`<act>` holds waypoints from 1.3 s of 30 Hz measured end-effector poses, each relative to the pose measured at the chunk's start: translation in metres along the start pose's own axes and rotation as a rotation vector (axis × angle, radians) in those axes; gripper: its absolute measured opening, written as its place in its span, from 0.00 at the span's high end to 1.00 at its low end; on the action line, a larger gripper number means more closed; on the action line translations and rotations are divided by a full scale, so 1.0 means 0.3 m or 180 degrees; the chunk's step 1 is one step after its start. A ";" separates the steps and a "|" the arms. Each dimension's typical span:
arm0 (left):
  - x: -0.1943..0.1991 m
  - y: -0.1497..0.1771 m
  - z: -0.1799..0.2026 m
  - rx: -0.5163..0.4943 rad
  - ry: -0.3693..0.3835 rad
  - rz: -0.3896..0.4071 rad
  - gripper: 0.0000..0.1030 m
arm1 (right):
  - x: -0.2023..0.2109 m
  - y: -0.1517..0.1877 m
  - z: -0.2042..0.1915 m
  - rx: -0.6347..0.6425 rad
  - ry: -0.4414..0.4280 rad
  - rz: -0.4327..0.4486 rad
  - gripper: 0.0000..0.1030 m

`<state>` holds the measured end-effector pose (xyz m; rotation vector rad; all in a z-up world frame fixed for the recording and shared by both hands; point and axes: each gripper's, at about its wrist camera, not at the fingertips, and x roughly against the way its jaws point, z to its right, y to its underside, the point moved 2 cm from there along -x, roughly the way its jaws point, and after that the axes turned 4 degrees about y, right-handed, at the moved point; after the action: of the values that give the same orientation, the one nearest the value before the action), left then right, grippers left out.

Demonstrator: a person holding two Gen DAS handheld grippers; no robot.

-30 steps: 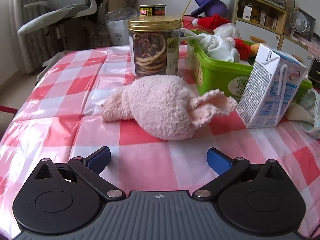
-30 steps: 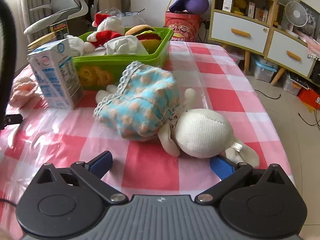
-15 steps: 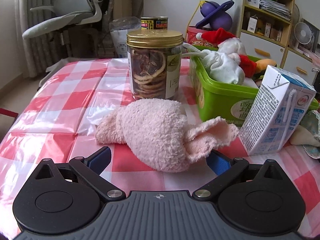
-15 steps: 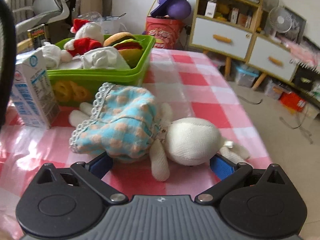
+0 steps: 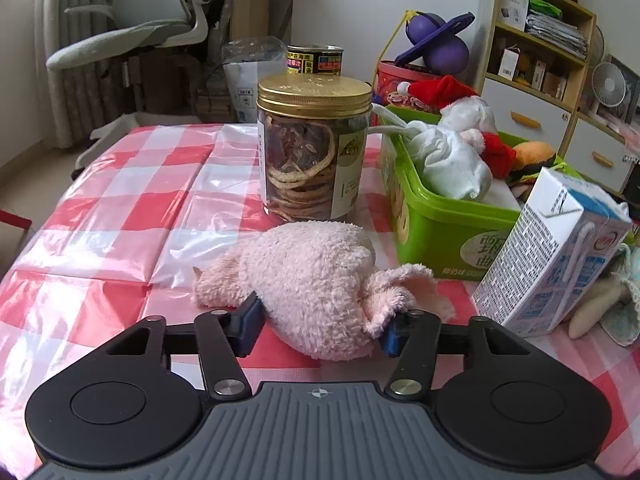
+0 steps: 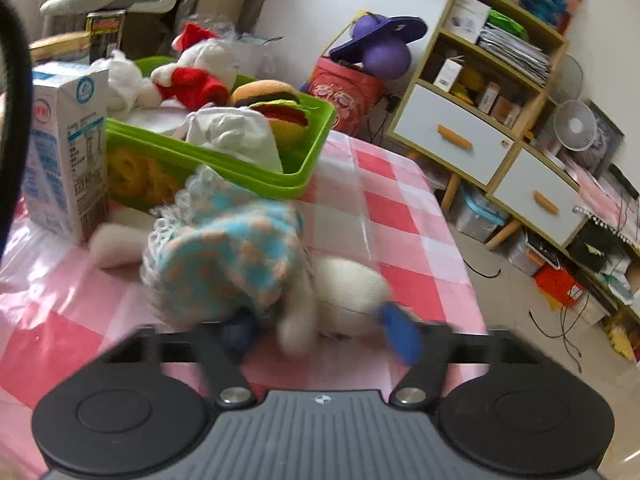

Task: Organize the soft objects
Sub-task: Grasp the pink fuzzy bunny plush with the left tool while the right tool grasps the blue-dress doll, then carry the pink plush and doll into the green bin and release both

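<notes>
Squeezing the fuzzy pink toy (image 5: 316,280), your left gripper (image 5: 318,326) has its jaws pressed on both sides of it. The toy lies on the bench (image 5: 132,216), just near of the jar with the gold lid (image 5: 314,152) and left of the milk carton (image 5: 552,256). Your right gripper (image 6: 320,332) has its jaws close around the white doll in the blue dress (image 6: 232,264), but that view is blurry, so you cannot tell if they grip it. The green bin (image 6: 256,164) of soft toys sits on the far side.
</notes>
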<state>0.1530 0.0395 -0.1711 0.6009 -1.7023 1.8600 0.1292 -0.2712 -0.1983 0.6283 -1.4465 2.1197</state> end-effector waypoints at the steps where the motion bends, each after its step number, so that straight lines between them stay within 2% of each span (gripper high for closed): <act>1: 0.004 -0.003 -0.003 0.0021 0.0036 -0.0005 0.48 | -0.007 -0.002 0.004 -0.0009 -0.0045 -0.0059 0.89; 3: 0.017 -0.008 -0.005 0.0031 0.0109 -0.0007 0.48 | -0.005 0.000 0.021 -0.0115 -0.0141 -0.0117 0.96; 9: 0.105 -0.045 -0.006 0.0073 0.0293 0.0075 0.49 | 0.056 0.014 0.114 -0.0663 -0.0551 -0.0187 0.98; 16: 0.208 -0.121 0.020 0.0148 0.0590 0.0256 0.49 | 0.163 0.006 0.196 -0.0885 -0.0699 -0.0131 0.98; 23: 0.245 -0.214 0.098 0.0046 0.0785 0.0339 0.49 | 0.240 -0.076 0.217 -0.1067 -0.0846 -0.0105 0.98; 33: 0.147 -0.379 0.245 -0.0204 0.1113 0.0206 0.48 | 0.176 -0.336 0.206 -0.1671 -0.1179 -0.0254 0.97; 39: 0.000 -0.410 0.281 -0.0369 0.1128 -0.0005 0.47 | 0.053 -0.401 0.167 -0.1834 -0.1187 -0.0442 0.96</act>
<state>0.2310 -0.0377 -0.0702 0.2094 -1.5568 1.7307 0.1974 -0.2781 -0.0865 0.8830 -2.0311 1.4177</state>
